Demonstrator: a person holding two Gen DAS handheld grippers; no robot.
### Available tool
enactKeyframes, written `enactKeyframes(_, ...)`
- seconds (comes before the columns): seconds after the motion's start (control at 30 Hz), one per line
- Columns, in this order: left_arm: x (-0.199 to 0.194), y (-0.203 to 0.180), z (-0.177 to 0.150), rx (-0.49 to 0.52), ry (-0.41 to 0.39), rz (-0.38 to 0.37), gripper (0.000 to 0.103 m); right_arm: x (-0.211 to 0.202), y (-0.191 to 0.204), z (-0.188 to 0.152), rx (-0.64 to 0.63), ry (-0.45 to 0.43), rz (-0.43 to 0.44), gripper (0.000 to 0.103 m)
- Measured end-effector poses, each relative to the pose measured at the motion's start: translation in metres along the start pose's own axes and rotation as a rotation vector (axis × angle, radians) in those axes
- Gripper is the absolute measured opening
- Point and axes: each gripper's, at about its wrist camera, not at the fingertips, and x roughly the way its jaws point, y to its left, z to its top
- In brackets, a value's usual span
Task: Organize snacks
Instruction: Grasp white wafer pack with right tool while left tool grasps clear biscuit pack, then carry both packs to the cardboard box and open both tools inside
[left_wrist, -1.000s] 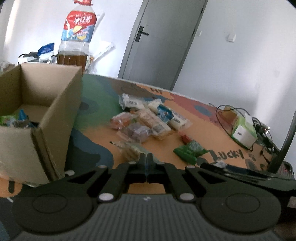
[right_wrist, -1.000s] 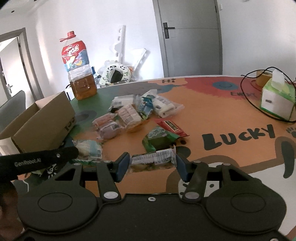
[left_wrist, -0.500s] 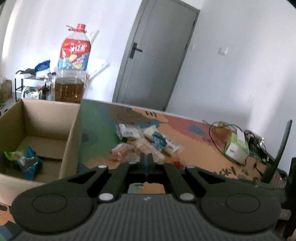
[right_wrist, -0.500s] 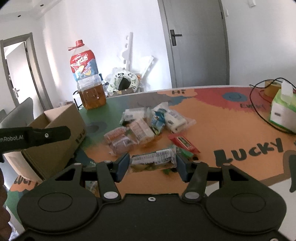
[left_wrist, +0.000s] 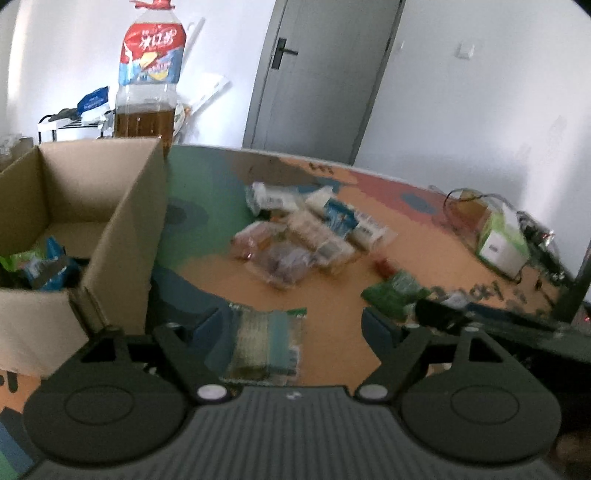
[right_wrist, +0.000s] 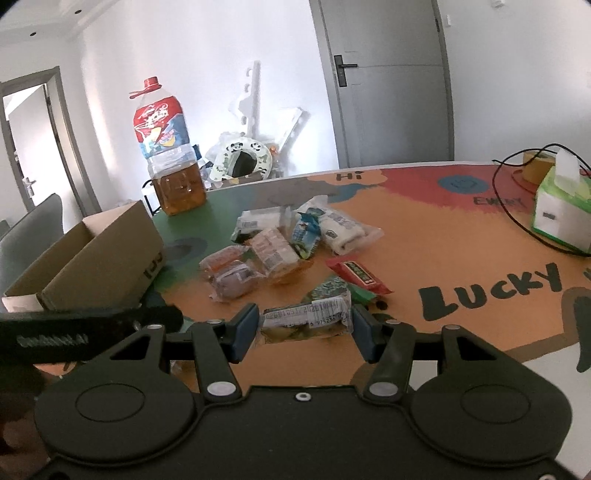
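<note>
In the left wrist view my left gripper (left_wrist: 299, 328) is opening its jaws wide. A clear packet with green and teal contents (left_wrist: 266, 343) lies on the table between them, close to the left finger, and the pads do not press on it. The open cardboard box (left_wrist: 122, 229) stands at the left with a few snacks (left_wrist: 40, 269) inside. In the right wrist view my right gripper (right_wrist: 303, 326) is shut on a clear barcoded snack packet (right_wrist: 306, 319), held above the table. A pile of wrapped snacks (right_wrist: 280, 243) lies mid-table.
A big bottle of amber liquid (right_wrist: 170, 158) stands behind the box (right_wrist: 92, 266). A red bar (right_wrist: 358, 275) and a green packet (right_wrist: 332, 291) lie near the right gripper. A tissue box (right_wrist: 561, 210) and black cables sit at the right. The left gripper's body (right_wrist: 74, 328) crosses the lower left.
The left gripper's jaws went from shut to wide open, and a packet now lies between them. The left view tipped up, then back down. The right gripper kept hold of its packet.
</note>
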Motion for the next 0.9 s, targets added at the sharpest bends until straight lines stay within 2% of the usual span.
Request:
enactKeyframes(0.43, 0.026, 0.002, -0.016, -0.011, 0.091, 0.041, 0.081, 0.002, -0.005, -0.003, 0.008, 0.012, -0.011, 0.055)
enactKeyframes(0.5, 0.027, -0.001, -0.016, 0.009, 0.089, 0.064, 0.072, 0.002, -0.005, -0.003, 0.008, 0.014, -0.014, 0.055)
enactKeyframes(0.53, 0.027, -0.002, -0.015, 0.017, 0.086, 0.074, 0.052, 0.002, -0.005, -0.003, 0.009, 0.014, -0.015, 0.055)
enactKeyframes(0.57, 0.027, -0.001, -0.014, 0.015, 0.087, 0.079, 0.046, 0.003, -0.005, -0.002, 0.01, 0.014, -0.017, 0.055)
enactKeyframes(0.67, 0.025, 0.002, -0.01, -0.012, 0.088, 0.048, 0.046, 0.002, -0.005, -0.001, 0.011, 0.011, -0.017, 0.055)
enactKeyframes(0.9, -0.001, -0.006, 0.006, 0.005, 0.004, 0.026, 0.046, -0.001, -0.001, 0.004, 0.003, -0.004, -0.006, 0.055)
